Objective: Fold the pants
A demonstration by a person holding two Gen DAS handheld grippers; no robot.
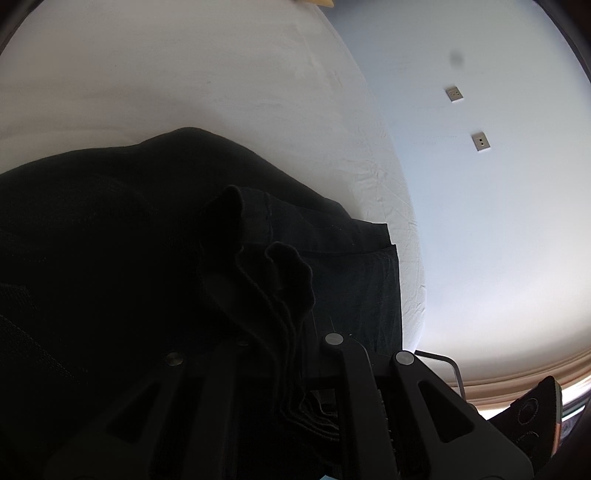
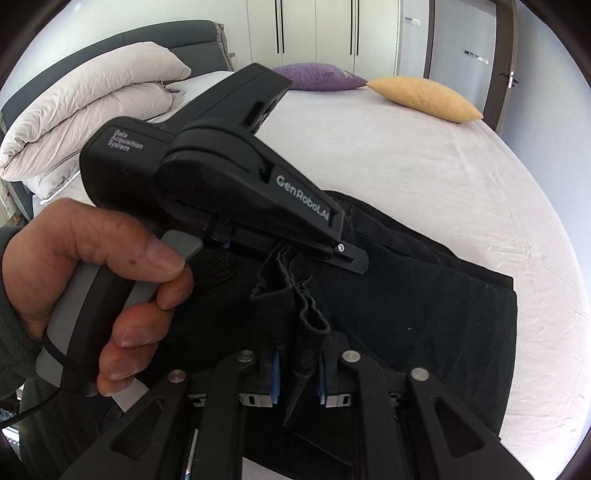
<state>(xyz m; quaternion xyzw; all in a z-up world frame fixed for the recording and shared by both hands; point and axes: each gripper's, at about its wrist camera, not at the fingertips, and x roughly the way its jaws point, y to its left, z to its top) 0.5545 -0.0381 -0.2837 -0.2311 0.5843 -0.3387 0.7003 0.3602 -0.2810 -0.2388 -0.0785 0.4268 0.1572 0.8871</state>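
Note:
Black pants [image 2: 424, 314] lie spread on the white bed sheet [image 2: 406, 155], with part of them doubled over. My right gripper [image 2: 299, 369] is shut on a bunched black hem, which stands up between its blue pads. Just ahead, a hand [image 2: 92, 266] holds my left gripper [image 2: 347, 258], shut on the neighbouring fold of the same hem. In the left wrist view the pants [image 1: 110, 240] fill the lower left. Ruffled cloth edges run down between the left gripper's [image 1: 291, 354] closed fingers. Both grippers hold the cloth a little above the pants lying below.
A folded pale duvet [image 2: 85, 110] sits at the head of the bed by the grey headboard. A purple pillow [image 2: 317, 75] and a yellow pillow [image 2: 424, 98] lie at the far edge, with wardrobe doors [image 2: 317, 29] behind. Wall sockets [image 1: 454, 94] show beyond the mattress edge.

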